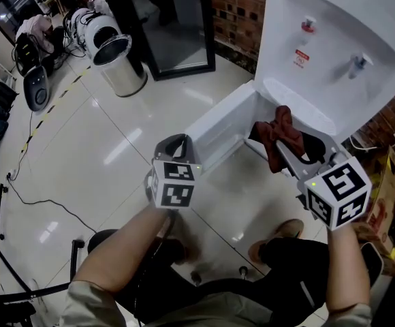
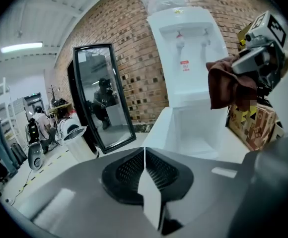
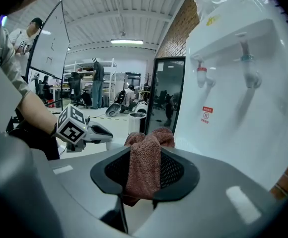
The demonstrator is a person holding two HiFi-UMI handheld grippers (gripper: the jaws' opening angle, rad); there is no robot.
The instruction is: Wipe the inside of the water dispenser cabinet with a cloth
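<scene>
head view | cabinet (image 1: 257, 129) inside mostly hidden behind cloth (image 1: 280, 133) | dispenser (image 1: 334, 39) top cut off

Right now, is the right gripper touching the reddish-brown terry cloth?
Touching. The right gripper view shows the right gripper with its jaws closed on the reddish-brown terry cloth, which fills the gap between them.
</scene>
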